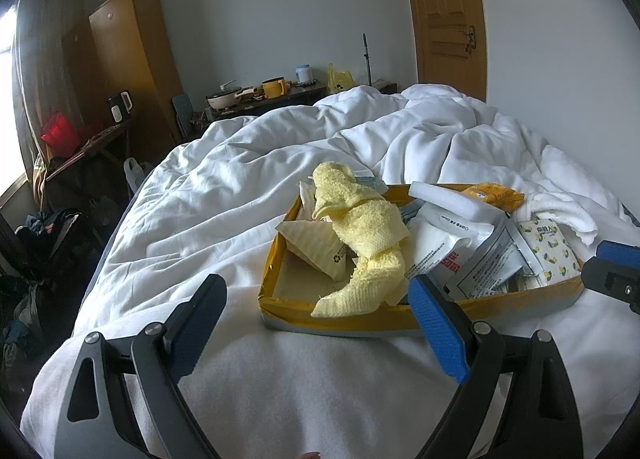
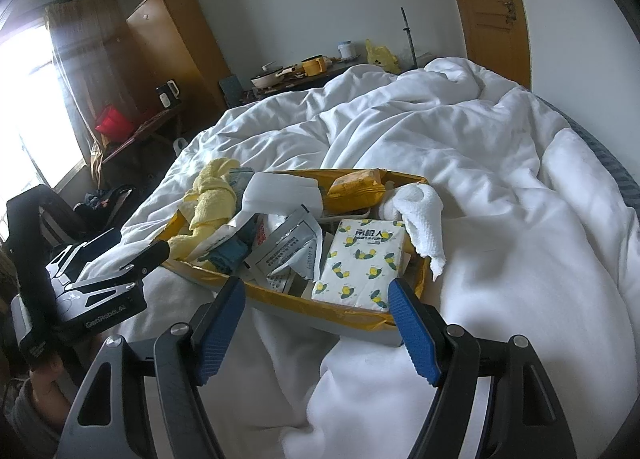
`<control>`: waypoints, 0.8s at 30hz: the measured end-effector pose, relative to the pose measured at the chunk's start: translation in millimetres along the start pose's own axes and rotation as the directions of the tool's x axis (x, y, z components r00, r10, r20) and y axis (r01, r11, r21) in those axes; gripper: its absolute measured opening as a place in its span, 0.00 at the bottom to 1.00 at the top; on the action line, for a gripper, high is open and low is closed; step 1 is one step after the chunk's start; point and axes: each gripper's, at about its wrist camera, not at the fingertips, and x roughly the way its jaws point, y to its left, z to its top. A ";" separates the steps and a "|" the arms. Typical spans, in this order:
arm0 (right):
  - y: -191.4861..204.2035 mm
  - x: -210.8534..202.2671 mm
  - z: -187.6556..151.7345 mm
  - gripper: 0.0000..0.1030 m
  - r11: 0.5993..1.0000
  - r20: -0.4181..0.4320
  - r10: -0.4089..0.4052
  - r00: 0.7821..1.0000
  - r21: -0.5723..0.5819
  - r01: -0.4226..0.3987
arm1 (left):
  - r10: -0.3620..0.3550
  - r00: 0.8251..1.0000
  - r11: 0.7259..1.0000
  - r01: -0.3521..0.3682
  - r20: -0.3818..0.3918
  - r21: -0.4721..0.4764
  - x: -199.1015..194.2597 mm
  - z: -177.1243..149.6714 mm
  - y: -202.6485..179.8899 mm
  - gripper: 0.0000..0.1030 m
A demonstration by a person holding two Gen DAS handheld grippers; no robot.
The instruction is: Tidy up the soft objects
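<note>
A shallow box point(image 1: 344, 317) with a yellow taped rim lies on the white bed. Inside it, a pale yellow towel point(image 1: 368, 227) is draped over paper packets. A white towel point(image 1: 560, 211) hangs over the far right corner beside a lemon-print tissue pack point(image 1: 548, 251). My left gripper point(image 1: 316, 323) stands open just short of the near rim, holding nothing. In the right wrist view, my right gripper point(image 2: 318, 327) is open before the rim point(image 2: 352, 315), facing the tissue pack point(image 2: 360, 263). The white towel point(image 2: 424, 215) and yellow towel point(image 2: 212, 199) lie apart from it.
A white foam block point(image 2: 284, 191), an orange packet point(image 2: 360, 183) and a teal cloth point(image 2: 228, 251) also fill the box. A rumpled white duvet point(image 1: 400, 131) covers the bed. A wardrobe point(image 1: 128, 59), cluttered low table point(image 1: 264, 95) and door point(image 1: 444, 11) stand beyond.
</note>
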 end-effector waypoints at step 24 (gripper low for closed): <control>-3.9 -1.0 -0.2 0.75 1.000 -0.002 -0.009 1.000 0.001 0.009 | 0.001 1.000 1.000 -0.001 0.002 0.005 -1.0 -0.1 -3.4 0.89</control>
